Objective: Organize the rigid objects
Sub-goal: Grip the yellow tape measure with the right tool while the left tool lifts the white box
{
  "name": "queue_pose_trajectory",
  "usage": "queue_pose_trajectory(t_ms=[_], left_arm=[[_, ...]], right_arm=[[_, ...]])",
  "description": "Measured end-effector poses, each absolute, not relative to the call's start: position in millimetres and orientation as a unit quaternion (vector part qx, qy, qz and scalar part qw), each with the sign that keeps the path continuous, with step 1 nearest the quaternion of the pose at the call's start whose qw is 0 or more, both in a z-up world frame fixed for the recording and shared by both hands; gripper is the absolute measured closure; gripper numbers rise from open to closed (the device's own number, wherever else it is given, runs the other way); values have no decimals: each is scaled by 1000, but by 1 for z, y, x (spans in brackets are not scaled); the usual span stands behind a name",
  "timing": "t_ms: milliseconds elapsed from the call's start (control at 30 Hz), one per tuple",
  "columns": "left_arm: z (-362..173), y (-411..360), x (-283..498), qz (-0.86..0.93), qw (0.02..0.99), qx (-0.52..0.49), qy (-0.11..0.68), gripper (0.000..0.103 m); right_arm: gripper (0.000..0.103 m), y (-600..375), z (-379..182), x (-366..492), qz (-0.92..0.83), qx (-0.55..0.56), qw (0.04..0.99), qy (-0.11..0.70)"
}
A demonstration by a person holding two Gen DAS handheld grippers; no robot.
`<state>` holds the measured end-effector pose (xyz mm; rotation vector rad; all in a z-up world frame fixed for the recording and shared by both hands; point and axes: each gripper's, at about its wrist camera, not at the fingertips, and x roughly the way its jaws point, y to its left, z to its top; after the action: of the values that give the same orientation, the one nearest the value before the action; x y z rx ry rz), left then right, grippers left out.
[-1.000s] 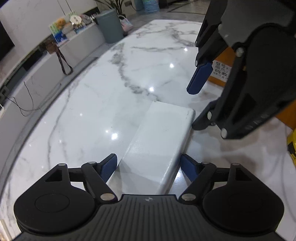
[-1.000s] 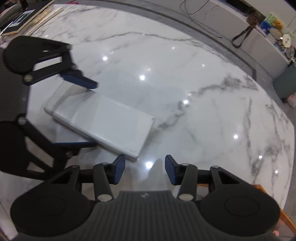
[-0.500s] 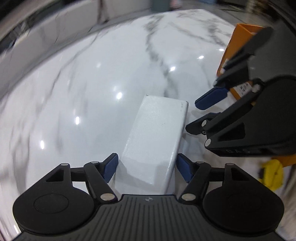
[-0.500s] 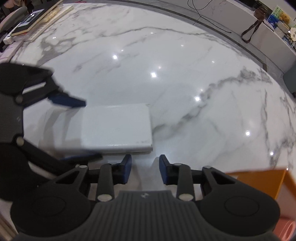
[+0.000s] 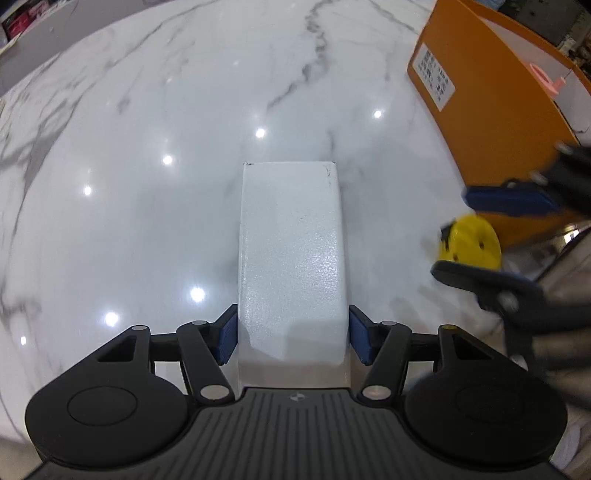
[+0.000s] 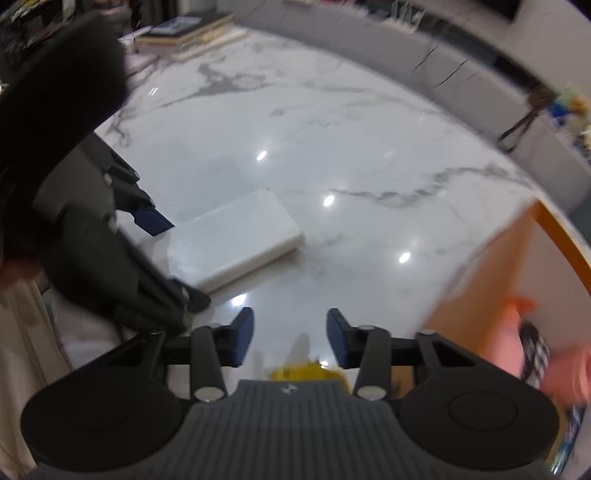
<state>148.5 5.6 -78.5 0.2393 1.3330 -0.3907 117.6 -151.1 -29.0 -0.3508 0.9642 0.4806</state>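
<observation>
A white flat box [image 5: 291, 258] lies on the marble table [image 5: 147, 147], its near end between my left gripper's [image 5: 292, 339] blue pads. The jaws are closing and both pads touch the box's sides. In the right wrist view the same box [image 6: 236, 243] shows with the left gripper [image 6: 173, 258] around its near end. My right gripper [image 6: 290, 336] is blurred, its jaws opening with nothing between the pads. A yellow round thing [image 6: 303, 371] sits just under its body. In the left wrist view this yellow disc [image 5: 471, 243] lies between the right gripper's [image 5: 452, 230] fingers, apart from both.
An orange open box [image 5: 498, 147] stands at the table's right, with a white label on its side. Its wall [image 6: 517, 277] is close to my right gripper, with pink things [image 6: 517, 306] inside. Books [image 6: 184, 31] lie at the far left edge.
The left gripper rolled, and its jaws narrowed onto the white box. The right gripper swept right to the orange box and the yellow disc, its jaws narrowing and then widening.
</observation>
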Motion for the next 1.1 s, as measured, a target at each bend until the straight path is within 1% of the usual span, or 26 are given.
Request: queue_pose_trajectory(t_ms=[33, 100, 133, 167, 233, 267, 300, 367, 433, 533, 600, 800, 833, 867, 900, 933, 1100], left_arm=[[-78, 6, 146, -178, 759, 108, 617, 34], [-77, 7, 142, -174, 752, 93, 629, 34], [-77, 8, 138, -171, 751, 78, 633, 34], [-76, 10, 136, -167, 751, 62, 636, 34], [-73, 14, 130, -152, 753, 32, 640, 34], [-72, 14, 125, -145, 754, 24, 640, 34], [-72, 13, 123, -140, 755, 22, 640, 34], [-71, 13, 119, -133, 766, 22, 629, 34], [-71, 16, 117, -118, 774, 22, 622, 34], [-70, 21, 120, -92, 789, 25, 607, 34], [-71, 23, 121, -82, 791, 26, 606, 35], [-76, 28, 125, -80, 795, 2, 601, 34], [-76, 28, 126, -79, 796, 2, 600, 34], [-78, 25, 127, -78, 796, 4, 600, 35], [-79, 22, 128, -77, 796, 9, 600, 34], [-79, 20, 127, -74, 796, 18, 601, 35], [-79, 17, 123, -82, 794, 36, 601, 34]], right_arm=[[60, -151, -27, 98, 226, -170, 859, 428], [53, -144, -25, 65, 207, -191, 877, 389], [51, -140, -27, 54, 193, -196, 879, 389], [51, -141, -28, 49, 186, -187, 880, 395], [49, -151, -30, 46, 165, -134, 882, 421], [42, -159, -34, 49, 149, -106, 881, 437], [37, -168, -39, 51, 128, -75, 881, 450], [24, -188, -45, 61, 89, 10, 879, 469], [22, -201, -52, 70, 62, 80, 874, 475], [21, -200, -57, 75, 40, 107, 875, 471], [18, -195, -60, 78, 15, 123, 874, 469], [18, -193, -65, 85, -54, 184, 879, 437], [22, -191, -68, 86, -54, 181, 879, 438], [30, -189, -70, 87, -45, 178, 877, 443], [33, -183, -72, 89, -30, 167, 878, 447], [43, -179, -71, 88, -17, 148, 881, 450], [44, -173, -67, 78, 65, 88, 878, 465]])
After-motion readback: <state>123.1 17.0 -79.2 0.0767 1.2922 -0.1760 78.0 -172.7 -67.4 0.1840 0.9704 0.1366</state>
